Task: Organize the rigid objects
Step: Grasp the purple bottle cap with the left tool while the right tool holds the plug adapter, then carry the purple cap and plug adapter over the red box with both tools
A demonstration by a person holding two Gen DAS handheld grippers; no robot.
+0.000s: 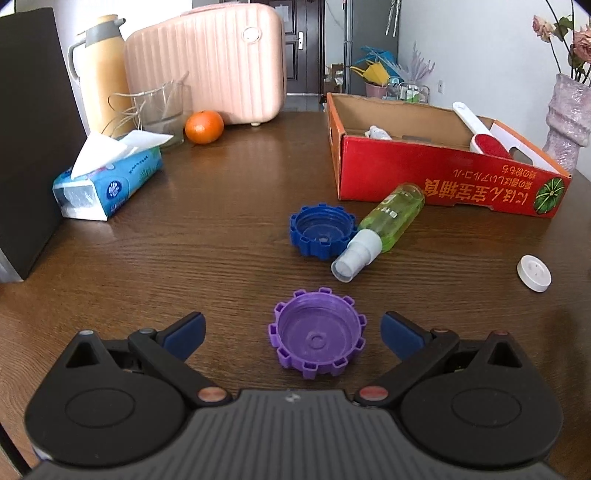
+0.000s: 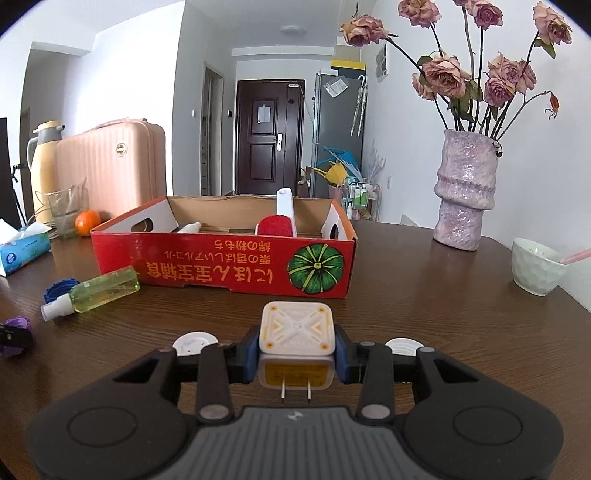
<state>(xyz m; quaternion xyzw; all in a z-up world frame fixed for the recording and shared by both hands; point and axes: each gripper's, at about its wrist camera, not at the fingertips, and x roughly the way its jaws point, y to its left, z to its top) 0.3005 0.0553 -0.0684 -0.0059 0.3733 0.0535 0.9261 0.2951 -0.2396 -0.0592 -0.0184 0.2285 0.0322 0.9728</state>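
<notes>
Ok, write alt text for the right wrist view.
The right gripper holds a white plug adapter in its jaws, prongs toward the camera, above a wooden table. Beyond stands an open red cardboard box, with a green spray bottle lying at its left.

A dark wood-grain table (image 2: 424, 280) fills the near field. White walls (image 2: 129, 74) frame a hallway leading to a dark panelled door (image 2: 269, 140) at the far centre; a grey refrigerator (image 2: 338, 129) stands right of it. A round ceiling lamp (image 2: 293, 30) hangs above. Daylight is soft.
</notes>
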